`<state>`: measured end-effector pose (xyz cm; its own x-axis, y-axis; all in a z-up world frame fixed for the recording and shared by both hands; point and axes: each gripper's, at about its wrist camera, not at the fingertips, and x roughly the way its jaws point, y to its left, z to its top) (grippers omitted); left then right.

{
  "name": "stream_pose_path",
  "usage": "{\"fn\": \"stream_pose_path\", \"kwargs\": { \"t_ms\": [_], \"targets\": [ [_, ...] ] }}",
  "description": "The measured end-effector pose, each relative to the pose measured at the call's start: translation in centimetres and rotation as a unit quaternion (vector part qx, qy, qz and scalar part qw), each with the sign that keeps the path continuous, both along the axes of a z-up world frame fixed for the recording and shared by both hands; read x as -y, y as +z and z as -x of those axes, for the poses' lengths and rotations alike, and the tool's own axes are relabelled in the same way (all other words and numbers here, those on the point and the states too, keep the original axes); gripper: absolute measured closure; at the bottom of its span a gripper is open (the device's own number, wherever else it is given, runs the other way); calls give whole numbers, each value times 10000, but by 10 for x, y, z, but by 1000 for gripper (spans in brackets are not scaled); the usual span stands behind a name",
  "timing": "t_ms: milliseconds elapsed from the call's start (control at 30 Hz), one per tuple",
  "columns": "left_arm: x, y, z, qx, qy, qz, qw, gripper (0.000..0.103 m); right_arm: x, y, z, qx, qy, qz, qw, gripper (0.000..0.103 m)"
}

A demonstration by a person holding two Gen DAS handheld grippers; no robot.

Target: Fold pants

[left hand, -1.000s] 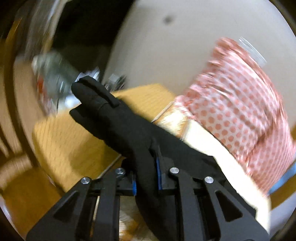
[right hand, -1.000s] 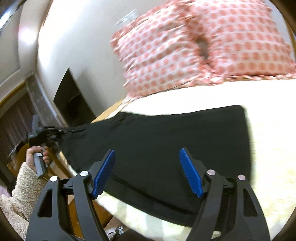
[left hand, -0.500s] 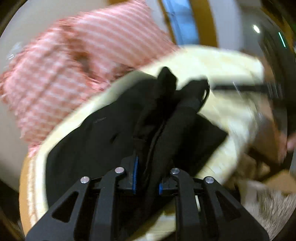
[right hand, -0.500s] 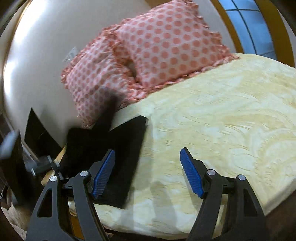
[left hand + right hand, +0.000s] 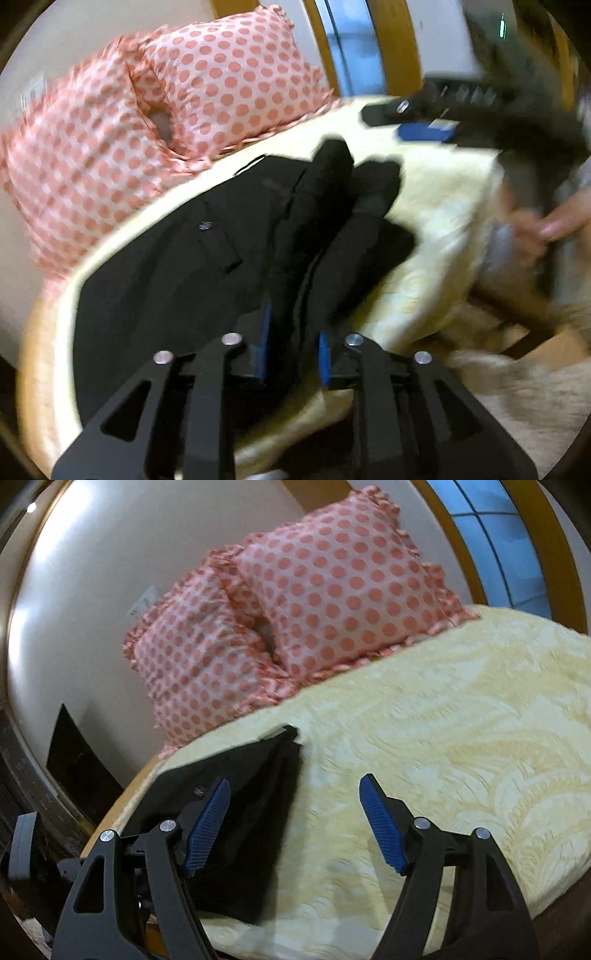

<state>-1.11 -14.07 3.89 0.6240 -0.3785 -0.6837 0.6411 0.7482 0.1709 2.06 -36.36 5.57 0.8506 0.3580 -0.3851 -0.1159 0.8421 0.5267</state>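
Note:
Black pants (image 5: 166, 277) lie folded on the yellow bedspread (image 5: 443, 206) near its left edge. My left gripper (image 5: 293, 332) hovers low over them. Its jaws are opening, with a bunched fold of the black cloth still filling the gap between the blue pads and standing up ahead of them. In the right wrist view the pants (image 5: 258, 812) sit at lower left. My right gripper (image 5: 292, 781) stands open over the pants' right edge with nothing between its fingers. That right gripper (image 5: 424, 122) also shows blurred at the top right of the left wrist view.
Two pink polka-dot pillows (image 5: 332, 590) lean on the white wall at the head of the bed. The yellow bedspread (image 5: 461, 738) spreads wide to the right. A person's hand (image 5: 554, 225) and knit sleeve are at the right edge. A blue window (image 5: 498, 554) is behind.
My left gripper swung from beside the bed over onto it, carrying the pant end across the rest of the pants; its jaws have widened slightly. The right gripper shifted right, still open.

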Motion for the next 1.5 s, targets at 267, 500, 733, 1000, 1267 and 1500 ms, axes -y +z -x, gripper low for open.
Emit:
{"fn": "stream_pose_path", "kwargs": {
  "t_ms": [267, 500, 733, 1000, 1267, 1500],
  "targets": [
    [-108, 29, -28, 70, 1630, 1831, 9694, 15, -76, 18, -12, 326, 1251, 339, 9910, 29],
    [-115, -16, -50, -296, 2278, 1139, 9666, 4, -110, -13, -22, -503, 1477, 825, 9843, 24],
    [-126, -26, -43, -65, 2121, 1576, 9644, 2, -74, 5, -41, -630, 1274, 206, 9896, 25],
    [-131, -24, -38, -65, 1906, 1756, 9658, 2, -47, -23, -124, -1828, 945, -75, 9786, 30],
    [-144, -10, -51, -623, 1750, 2140, 9590, 3, -56, -33, -138, -1864, 1279, 149, 9740, 57],
    [-199, 22, -102, -1040, 2351, 2861, 9231, 5, -57, -29, -132, -1610, 1568, 257, 9741, 70]
  ]
}}
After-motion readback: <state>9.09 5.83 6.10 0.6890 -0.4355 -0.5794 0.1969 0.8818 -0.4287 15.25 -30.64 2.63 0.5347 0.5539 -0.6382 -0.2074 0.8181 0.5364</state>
